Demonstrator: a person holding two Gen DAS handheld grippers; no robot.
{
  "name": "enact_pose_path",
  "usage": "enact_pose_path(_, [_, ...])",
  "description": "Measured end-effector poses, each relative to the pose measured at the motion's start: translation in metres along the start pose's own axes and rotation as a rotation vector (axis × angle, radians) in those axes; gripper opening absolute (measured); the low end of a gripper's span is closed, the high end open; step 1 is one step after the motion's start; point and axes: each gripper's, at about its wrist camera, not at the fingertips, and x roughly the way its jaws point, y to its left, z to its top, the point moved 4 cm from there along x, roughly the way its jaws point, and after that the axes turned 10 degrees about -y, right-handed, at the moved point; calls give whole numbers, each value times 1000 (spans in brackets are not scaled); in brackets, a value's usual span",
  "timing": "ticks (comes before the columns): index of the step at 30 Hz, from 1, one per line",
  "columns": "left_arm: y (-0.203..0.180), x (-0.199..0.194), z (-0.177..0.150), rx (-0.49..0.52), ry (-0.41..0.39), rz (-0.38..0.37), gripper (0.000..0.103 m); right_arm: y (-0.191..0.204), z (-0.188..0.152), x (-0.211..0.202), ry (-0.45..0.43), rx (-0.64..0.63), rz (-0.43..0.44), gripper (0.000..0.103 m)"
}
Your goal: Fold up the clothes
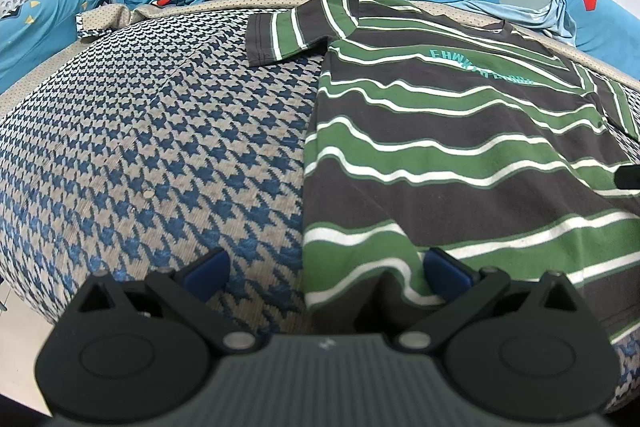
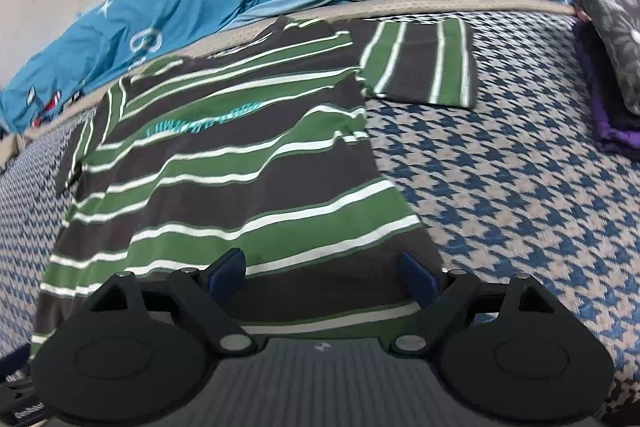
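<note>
Striped T-shirt [image 1: 460, 147] lies flat on the bed [image 1: 160, 131], ready for folding. Left gripper [image 1: 326, 269] and right gripper [image 2: 324, 273]: jaws spread, empty, 1 over each hem corner.

Striped T-shirt [image 1: 460, 155]: dark grey with green bands edged in white, teal lettering across the chest, too blurred to read. Lies front up, spread flat on the houndstooth bed cover [image 1: 152, 131], collar at the far edge, hem nearest. Both short sleeves extended sideways. Body fabric shows gentle ripples, no fold apparent.
</note>
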Motion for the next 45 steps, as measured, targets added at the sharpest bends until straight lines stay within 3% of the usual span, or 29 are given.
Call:
enact_pose_path(15, [-2, 0, 1, -7, 13, 14, 103, -69, -13, -39, -47, 102, -71, 84])
enact_pose_path(21, [-3, 1, 2, -19, 15, 30, 103, -74, -23, -47, -62, 67, -72, 82])
enact_pose_path(28, [-3, 0, 2, -23, 12, 29, 103, -60, -29, -48, -70, -21, -58, 51])
enact_pose_path(30, [-2, -1, 2, -23, 9, 27, 103, -58, -30, -48, -73, -42, -58, 38])
enact_pose_path(32, [-2, -1, 2, -23, 7, 27, 103, -54, -31, -48, -70, -56, -30, 14])
enact_pose_path(35, [-2, -1, 2, -21, 5, 26, 103, -54, -32, -51, -74, -43, -8, 7])
enact_pose_path(45, [-1, -4, 2, -26, 9, 25, 103, -62, -39, -75, -119, -24, -21, 6])
